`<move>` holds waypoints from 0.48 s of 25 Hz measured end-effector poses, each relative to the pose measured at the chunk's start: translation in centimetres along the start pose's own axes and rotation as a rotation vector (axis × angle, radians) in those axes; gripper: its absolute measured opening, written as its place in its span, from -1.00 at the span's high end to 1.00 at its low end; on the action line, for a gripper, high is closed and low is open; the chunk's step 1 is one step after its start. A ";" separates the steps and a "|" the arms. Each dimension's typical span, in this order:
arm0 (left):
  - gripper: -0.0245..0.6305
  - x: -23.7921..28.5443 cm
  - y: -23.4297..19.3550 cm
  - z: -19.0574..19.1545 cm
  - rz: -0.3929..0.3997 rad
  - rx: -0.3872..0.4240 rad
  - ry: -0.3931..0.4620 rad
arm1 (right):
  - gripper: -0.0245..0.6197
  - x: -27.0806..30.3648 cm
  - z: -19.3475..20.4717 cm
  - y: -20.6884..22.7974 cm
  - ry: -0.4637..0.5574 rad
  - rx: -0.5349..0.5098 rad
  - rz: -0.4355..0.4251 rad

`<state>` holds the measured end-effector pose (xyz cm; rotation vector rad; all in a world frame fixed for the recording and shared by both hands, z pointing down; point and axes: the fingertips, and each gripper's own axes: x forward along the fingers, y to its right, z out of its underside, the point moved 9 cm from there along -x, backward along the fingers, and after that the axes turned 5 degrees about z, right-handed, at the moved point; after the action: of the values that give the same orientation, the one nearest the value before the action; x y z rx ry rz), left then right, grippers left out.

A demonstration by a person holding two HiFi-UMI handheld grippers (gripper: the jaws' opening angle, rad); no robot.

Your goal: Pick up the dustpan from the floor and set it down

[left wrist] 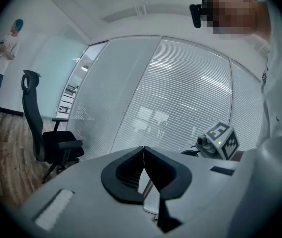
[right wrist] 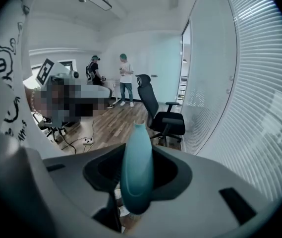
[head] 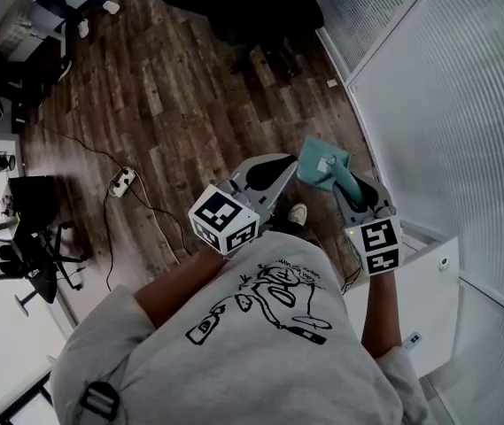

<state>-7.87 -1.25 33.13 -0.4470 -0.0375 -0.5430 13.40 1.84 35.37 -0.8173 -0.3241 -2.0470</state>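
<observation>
In the head view a teal dustpan (head: 322, 162) hangs well above the wooden floor, in front of the person's chest. My right gripper (head: 342, 182) is shut on its handle. In the right gripper view that teal handle (right wrist: 137, 175) stands upright between the black pads of the right gripper (right wrist: 137, 157) and hides the gap between them. My left gripper (head: 283, 164) is held just left of the dustpan and holds nothing. In the left gripper view the left gripper (left wrist: 143, 152) has its pads pressed together, and the right gripper's marker cube (left wrist: 221, 140) shows beyond it.
A glass wall with blinds (head: 446, 104) runs close on the right, with a white cabinet (head: 430, 301) at its foot. A black office chair (head: 260, 7) stands ahead. A power strip with its cable (head: 121, 181) lies on the floor at left. Two people (right wrist: 125, 78) stand at the far end.
</observation>
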 end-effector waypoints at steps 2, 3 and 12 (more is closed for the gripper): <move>0.92 0.0 0.2 -0.1 0.004 0.004 0.001 | 0.56 -0.6 -0.6 -0.1 0.014 -0.006 0.003; 0.92 0.1 0.3 0.0 0.007 0.006 0.001 | 0.56 -0.8 -0.7 -0.2 0.022 -0.008 0.003; 0.92 0.7 0.7 -0.1 0.013 0.008 -0.002 | 0.56 -2.9 -2.4 -0.3 0.073 -0.016 0.005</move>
<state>-6.94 -1.10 32.91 -0.4394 -0.0386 -0.5296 13.29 2.64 31.63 -0.7503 -0.2649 -2.0722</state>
